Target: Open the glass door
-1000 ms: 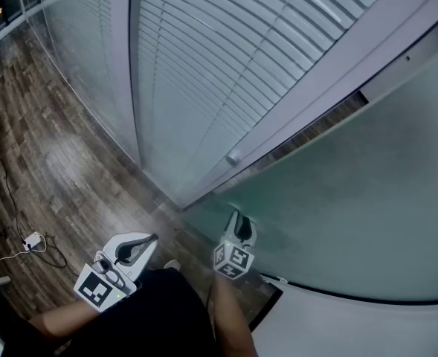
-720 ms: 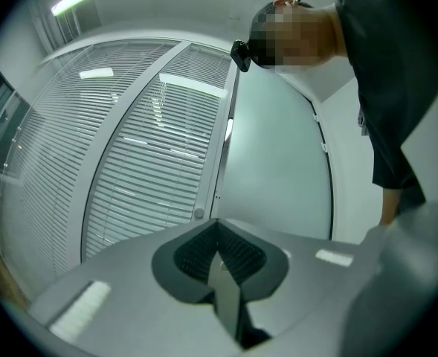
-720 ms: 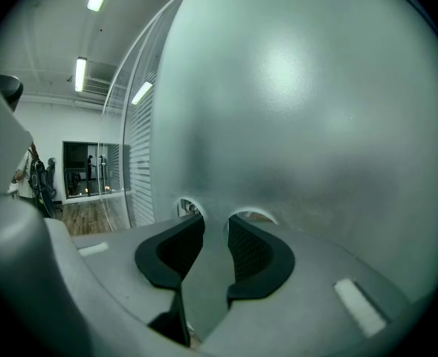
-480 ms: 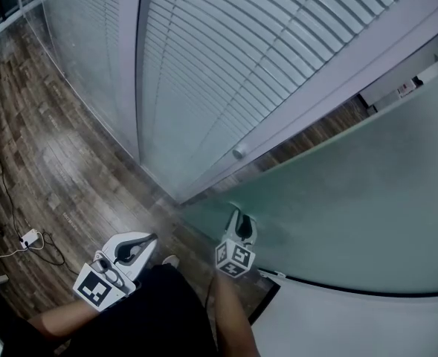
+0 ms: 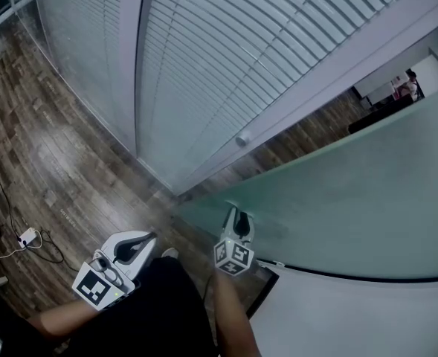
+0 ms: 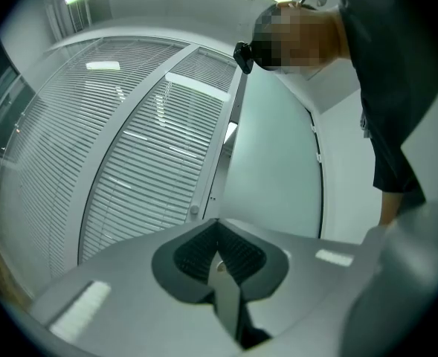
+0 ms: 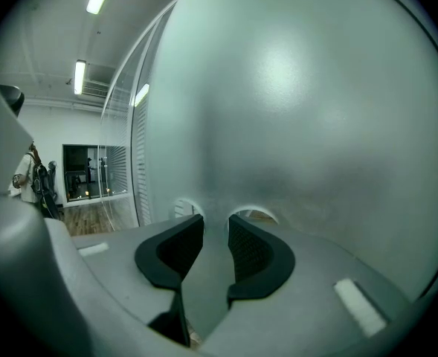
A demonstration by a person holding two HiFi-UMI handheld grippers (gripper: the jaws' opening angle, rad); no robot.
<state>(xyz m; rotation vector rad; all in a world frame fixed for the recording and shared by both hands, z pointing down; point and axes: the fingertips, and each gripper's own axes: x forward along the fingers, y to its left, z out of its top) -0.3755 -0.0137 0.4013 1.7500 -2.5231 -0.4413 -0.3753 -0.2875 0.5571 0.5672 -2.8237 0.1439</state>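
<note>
1. We see the glass door at the right of the head view. It is a wide pane of frosted, pale green glass, smooth and without pattern. A thin dark line runs along its lower border, and below that is a plain white surface. In the right gripper view the glass door fills nearly the whole picture.
2. The right gripper is at the near part of the door. Its jaws are spread, and nothing is between the dark ribbed pads. The tips stand right at the frosted face, and pale round reflections of them show in the glass. We cannot tell if they really touch it.
3. The left gripper is low at the left, over the floor and apart from the door. Its jaws are pressed together and hold nothing. The body is of grey plastic and carries a cube with black and white squares.
4. Behind is a glass wall with white horizontal blinds and flat grey frame posts. A small round knob sits on the slanted post.
5. The floor is of dark wood planks with visible grain. A thin cable with a white plug lies on it at the left.
</note>
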